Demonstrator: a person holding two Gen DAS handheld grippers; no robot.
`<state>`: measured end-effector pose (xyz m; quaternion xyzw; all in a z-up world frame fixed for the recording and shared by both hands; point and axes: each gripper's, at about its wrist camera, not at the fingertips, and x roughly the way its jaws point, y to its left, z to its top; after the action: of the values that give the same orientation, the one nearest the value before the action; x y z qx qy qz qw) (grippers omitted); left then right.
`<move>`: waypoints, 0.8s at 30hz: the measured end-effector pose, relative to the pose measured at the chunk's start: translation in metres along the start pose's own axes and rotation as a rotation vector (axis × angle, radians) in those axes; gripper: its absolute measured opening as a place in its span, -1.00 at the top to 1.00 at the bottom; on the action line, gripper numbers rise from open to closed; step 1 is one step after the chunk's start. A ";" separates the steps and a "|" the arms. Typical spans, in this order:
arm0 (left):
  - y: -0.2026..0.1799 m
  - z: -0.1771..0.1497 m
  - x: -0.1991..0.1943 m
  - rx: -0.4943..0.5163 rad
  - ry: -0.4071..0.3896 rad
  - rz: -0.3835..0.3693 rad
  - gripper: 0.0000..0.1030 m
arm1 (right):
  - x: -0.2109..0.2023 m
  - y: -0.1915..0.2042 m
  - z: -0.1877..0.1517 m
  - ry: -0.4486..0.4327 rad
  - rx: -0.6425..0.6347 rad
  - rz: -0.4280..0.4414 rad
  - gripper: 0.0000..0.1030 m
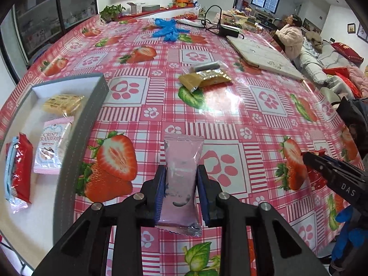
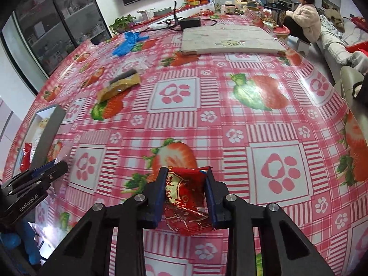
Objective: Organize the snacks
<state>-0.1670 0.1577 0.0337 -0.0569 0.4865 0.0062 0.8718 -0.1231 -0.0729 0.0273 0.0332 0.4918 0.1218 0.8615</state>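
My left gripper (image 1: 181, 179) pinches a glossy pink packet (image 1: 181, 184), its print blurred. My right gripper (image 2: 185, 184) squeezes a crinkled red foil packet (image 2: 186, 204); the grey tray (image 1: 92, 115) lies at ten o'clock, partly cut off.

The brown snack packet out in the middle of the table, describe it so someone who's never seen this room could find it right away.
Start at the table with the pink strawberry tablecloth. Near its middle, well past the grey box of snacks, lies the brown packet, flat, with a smaller dark grey packet touching its far edge. It is the only mustard-brown wrapper; the others are pink, red, blue or pale yellow.
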 end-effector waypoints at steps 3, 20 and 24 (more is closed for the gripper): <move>0.005 0.002 -0.007 -0.005 -0.012 -0.005 0.43 | -0.003 0.011 0.004 -0.009 -0.012 0.014 0.37; 0.074 0.005 -0.059 -0.083 -0.129 0.028 0.43 | -0.010 0.120 0.033 -0.004 -0.157 0.160 0.37; 0.108 0.004 -0.070 -0.125 -0.153 0.062 0.43 | -0.007 0.162 0.038 0.003 -0.228 0.195 0.37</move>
<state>-0.2075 0.2683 0.0858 -0.0953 0.4186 0.0677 0.9006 -0.1227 0.0848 0.0813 -0.0172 0.4704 0.2600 0.8431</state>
